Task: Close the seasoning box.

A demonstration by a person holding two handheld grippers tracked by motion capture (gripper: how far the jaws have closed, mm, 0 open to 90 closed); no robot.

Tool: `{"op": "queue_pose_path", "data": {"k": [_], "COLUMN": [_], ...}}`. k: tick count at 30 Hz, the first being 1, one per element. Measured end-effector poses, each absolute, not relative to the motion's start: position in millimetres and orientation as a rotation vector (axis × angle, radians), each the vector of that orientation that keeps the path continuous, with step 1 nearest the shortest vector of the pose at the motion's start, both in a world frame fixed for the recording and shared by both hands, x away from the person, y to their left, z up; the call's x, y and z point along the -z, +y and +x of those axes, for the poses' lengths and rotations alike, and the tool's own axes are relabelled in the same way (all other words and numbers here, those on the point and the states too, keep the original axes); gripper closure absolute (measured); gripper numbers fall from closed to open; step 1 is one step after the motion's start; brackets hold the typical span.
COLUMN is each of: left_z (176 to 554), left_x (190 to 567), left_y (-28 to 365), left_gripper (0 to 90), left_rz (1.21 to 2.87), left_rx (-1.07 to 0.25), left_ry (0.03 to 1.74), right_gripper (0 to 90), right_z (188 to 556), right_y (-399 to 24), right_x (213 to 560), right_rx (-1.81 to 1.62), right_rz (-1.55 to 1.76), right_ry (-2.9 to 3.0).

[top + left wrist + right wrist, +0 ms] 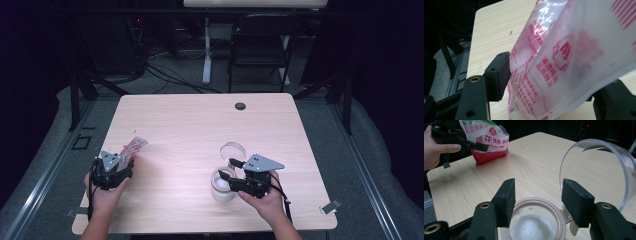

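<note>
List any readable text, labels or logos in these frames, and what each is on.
"莲花味精": large red characters on the bag, read in the right gripper view.
Green logo at the bag's top left: too small to read.
Red seal and small red print on the bag, in the left gripper view: blurred, unreadable.
Jar: no text.

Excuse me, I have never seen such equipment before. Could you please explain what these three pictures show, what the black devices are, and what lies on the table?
A person sits at a wooden table and holds a hand-held tool with two black jaws in each hand. One picture looks down from above; the other two come from small cameras riding on each tool.

The left gripper has a pink-printed plastic bag between its jaws, though the pads do not seem to press on it. The right gripper stands open at a jar of white grains, whose clear hinged lid is flipped up. A small dark round fitting sits near the table's far edge.
</note>
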State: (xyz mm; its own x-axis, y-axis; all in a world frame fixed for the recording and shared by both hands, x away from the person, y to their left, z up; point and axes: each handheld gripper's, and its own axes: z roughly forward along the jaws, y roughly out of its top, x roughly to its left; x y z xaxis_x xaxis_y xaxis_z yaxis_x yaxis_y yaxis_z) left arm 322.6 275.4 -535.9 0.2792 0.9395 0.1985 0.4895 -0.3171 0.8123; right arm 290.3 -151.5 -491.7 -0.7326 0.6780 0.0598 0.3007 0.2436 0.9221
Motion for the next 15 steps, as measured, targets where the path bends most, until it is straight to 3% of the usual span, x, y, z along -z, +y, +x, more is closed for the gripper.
{"op": "queue_pose_path", "data": {"k": [15], "left_z": [313], "left_x": [527], "left_y": [242], "left_gripper": [37.4], "left_rz": [1.952], "left_rx": [-0.871], "left_ry": [1.126], "right_gripper": [44.6], "right_z": [291], "right_y": [-151], "right_x": [492], "right_rx": [-1.484], "right_rz": [0.903], "right_ry": [2.171]}}
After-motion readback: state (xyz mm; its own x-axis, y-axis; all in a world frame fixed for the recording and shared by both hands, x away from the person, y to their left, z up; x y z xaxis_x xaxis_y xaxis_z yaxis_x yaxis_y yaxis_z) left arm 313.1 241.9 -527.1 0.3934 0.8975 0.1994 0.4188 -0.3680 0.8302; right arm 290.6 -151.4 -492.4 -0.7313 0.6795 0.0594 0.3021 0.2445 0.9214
